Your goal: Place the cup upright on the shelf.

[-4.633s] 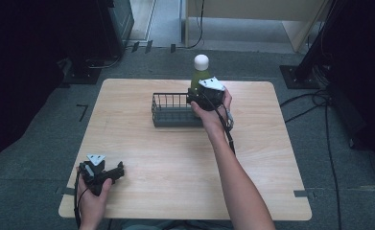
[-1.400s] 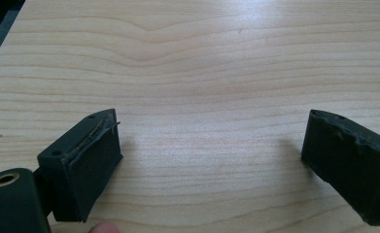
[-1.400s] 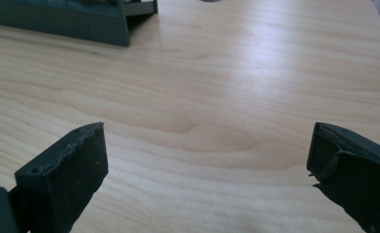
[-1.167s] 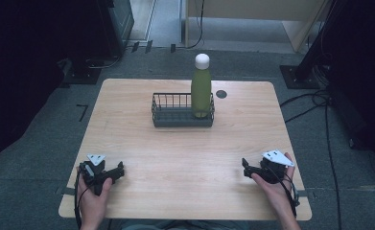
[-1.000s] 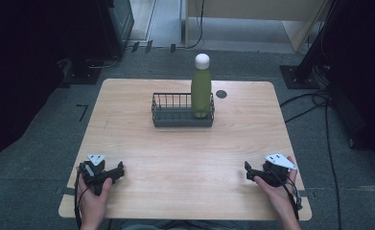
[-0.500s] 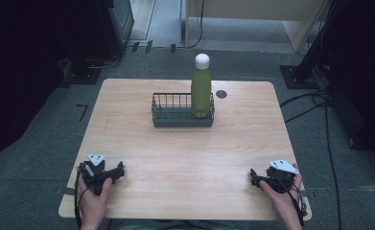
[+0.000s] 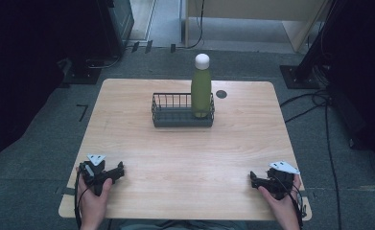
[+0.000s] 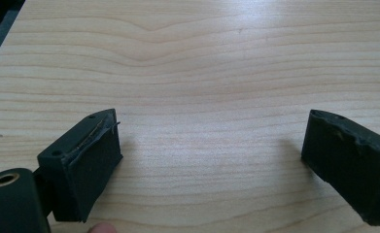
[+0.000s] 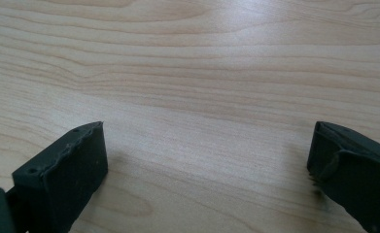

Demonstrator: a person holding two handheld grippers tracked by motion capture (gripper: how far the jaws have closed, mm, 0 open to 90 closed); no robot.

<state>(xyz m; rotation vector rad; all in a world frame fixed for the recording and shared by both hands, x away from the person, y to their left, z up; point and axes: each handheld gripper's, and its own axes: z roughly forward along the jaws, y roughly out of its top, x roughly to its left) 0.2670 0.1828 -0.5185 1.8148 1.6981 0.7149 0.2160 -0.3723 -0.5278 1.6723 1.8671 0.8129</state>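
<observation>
- The high view is dim at its edges: the floor and the gear around the table (image 7: 127, 120) sink into near-black, while the tabletop is evenly lit from above.
- The bottle (image 7: 201, 86) and basket (image 7: 175, 117) cast only faint, short shadows.
- That view is soft, with coarse detail.
- Both gripper views are brighter; a pale sheen of glare lies across the far wood (image 8: 275, 29).
- Soft shadows sit beside each jaw; the near jaws are slightly blurred.
</observation>
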